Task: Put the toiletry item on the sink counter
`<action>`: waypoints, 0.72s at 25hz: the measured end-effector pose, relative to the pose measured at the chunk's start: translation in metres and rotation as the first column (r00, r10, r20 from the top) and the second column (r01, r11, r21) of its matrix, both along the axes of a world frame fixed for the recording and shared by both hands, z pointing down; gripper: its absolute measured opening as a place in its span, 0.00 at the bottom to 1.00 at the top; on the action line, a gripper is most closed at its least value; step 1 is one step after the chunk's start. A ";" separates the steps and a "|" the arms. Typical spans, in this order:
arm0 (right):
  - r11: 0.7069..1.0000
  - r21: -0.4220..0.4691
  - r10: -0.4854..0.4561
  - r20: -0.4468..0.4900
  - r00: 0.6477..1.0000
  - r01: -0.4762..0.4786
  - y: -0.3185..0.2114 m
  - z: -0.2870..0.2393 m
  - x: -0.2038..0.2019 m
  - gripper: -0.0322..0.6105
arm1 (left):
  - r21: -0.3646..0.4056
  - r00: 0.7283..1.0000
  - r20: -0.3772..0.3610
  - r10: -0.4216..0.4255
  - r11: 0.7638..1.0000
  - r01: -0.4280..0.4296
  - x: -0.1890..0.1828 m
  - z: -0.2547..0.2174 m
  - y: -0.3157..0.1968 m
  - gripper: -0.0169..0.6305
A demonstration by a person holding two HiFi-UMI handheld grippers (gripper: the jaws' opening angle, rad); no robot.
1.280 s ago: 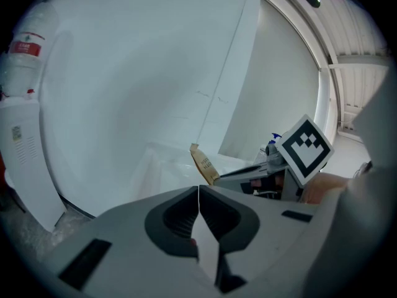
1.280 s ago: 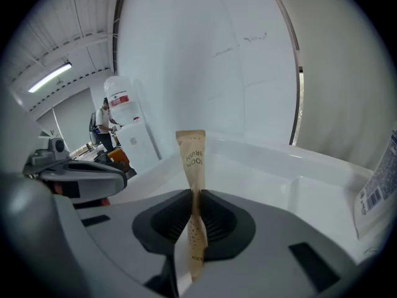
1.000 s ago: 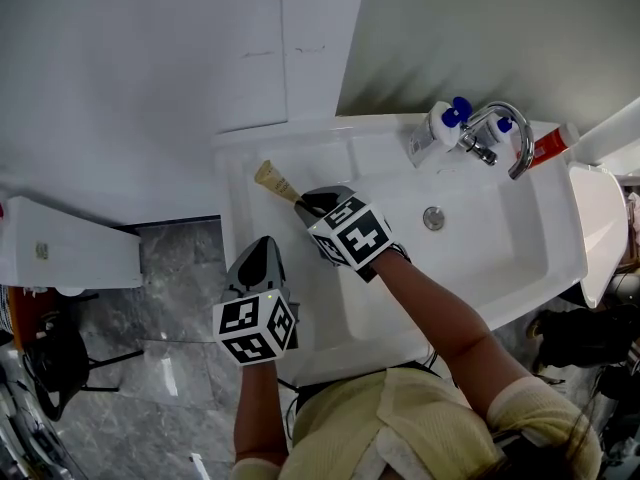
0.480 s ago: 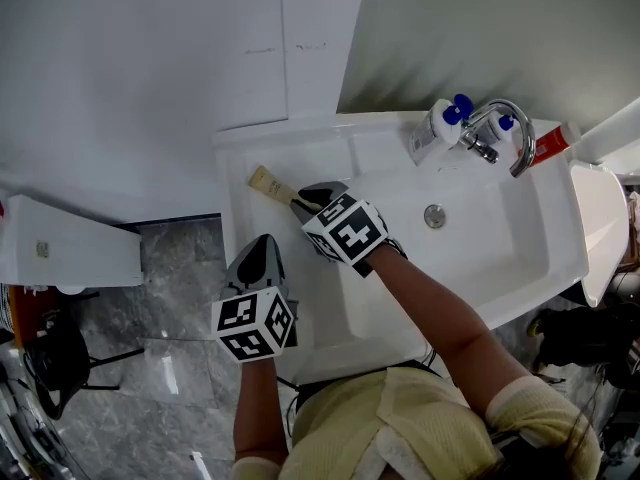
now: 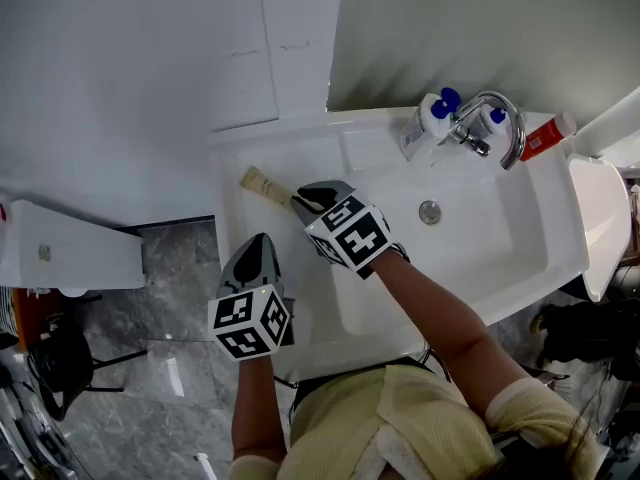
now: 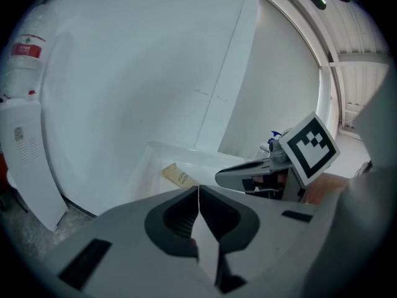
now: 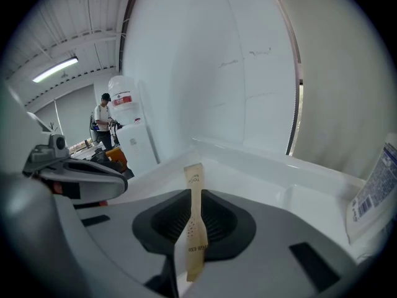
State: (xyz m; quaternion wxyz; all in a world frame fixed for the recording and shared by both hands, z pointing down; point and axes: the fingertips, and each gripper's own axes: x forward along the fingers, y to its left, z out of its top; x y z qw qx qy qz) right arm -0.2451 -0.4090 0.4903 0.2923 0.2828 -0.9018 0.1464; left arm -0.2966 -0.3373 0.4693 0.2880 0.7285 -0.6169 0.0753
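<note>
The toiletry item is a flat tan paper packet (image 5: 262, 184) (image 7: 193, 222) (image 6: 180, 176) with small print. My right gripper (image 5: 306, 199) (image 7: 191, 228) is shut on its near end, and the free end sticks out over the left part of the white sink counter (image 5: 235, 218). Whether the packet touches the counter, I cannot tell. My left gripper (image 5: 258, 253) (image 6: 198, 194) hangs at the counter's left front edge, jaws shut with nothing between them.
The basin (image 5: 470, 238) with its drain (image 5: 429, 211) lies to the right. A chrome tap (image 5: 490, 123), two blue-capped bottles (image 5: 428, 120) and a red tube (image 5: 547, 135) stand at the back. A white dispenser (image 5: 70, 248) hangs on the left wall over grey floor (image 5: 170, 298).
The right gripper has carried the packet a little to the left and lower over the counter. The left gripper has stayed about where it was.
</note>
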 end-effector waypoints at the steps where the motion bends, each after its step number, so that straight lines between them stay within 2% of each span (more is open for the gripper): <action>1: 1.000 0.003 0.004 0.006 1.000 -0.004 0.001 -0.002 0.004 0.15 | 0.000 1.000 0.002 0.000 1.000 0.000 0.002 -0.001 0.001 0.09; 18: 0.994 -0.006 0.110 0.069 0.991 -0.110 0.025 -0.021 0.083 0.14 | 0.023 0.999 0.045 0.025 0.999 -0.026 0.038 -0.018 0.022 0.09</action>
